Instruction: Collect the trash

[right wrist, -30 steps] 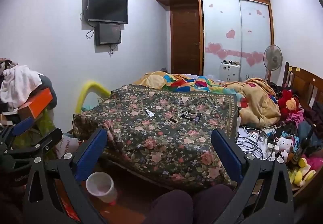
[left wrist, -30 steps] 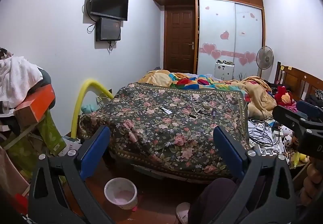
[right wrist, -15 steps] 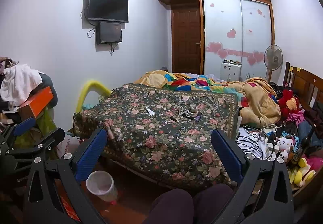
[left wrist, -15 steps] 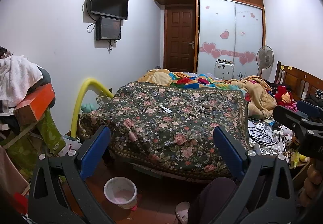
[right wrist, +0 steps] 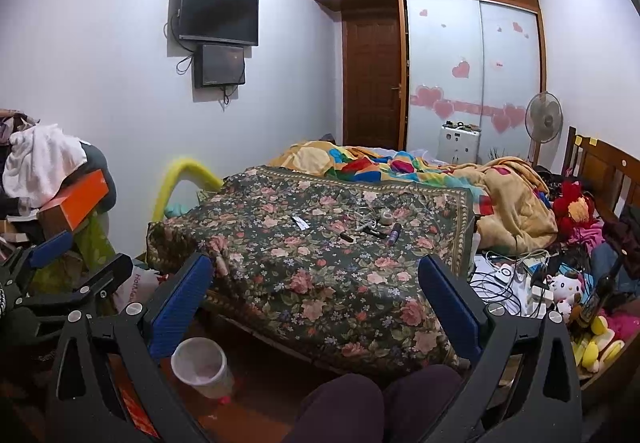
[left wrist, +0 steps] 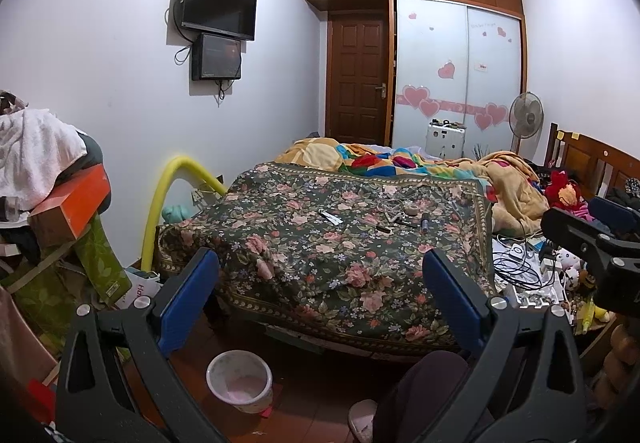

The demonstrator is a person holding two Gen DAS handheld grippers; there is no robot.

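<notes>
A white trash bin (left wrist: 239,381) stands on the floor at the foot of the bed; it also shows in the right wrist view (right wrist: 202,366). Small litter lies on the floral blanket (left wrist: 320,243): a white wrapper (left wrist: 331,217), a tape roll (left wrist: 412,208), a dark tube (left wrist: 425,222) and tangled cord. In the right wrist view the wrapper (right wrist: 300,221) and tube (right wrist: 394,232) show too. My left gripper (left wrist: 320,295) is open and empty, well short of the bed. My right gripper (right wrist: 314,293) is open and empty, beside the left one.
A pile of clothes and an orange box (left wrist: 70,205) stands at the left. A yellow foam tube (left wrist: 168,203) leans by the wall. Cables, chargers and plush toys (right wrist: 532,283) crowd the floor at the right. A fan (left wrist: 526,119) stands by the wardrobe.
Both views have shifted very slightly; the scene and both open grippers stay about the same.
</notes>
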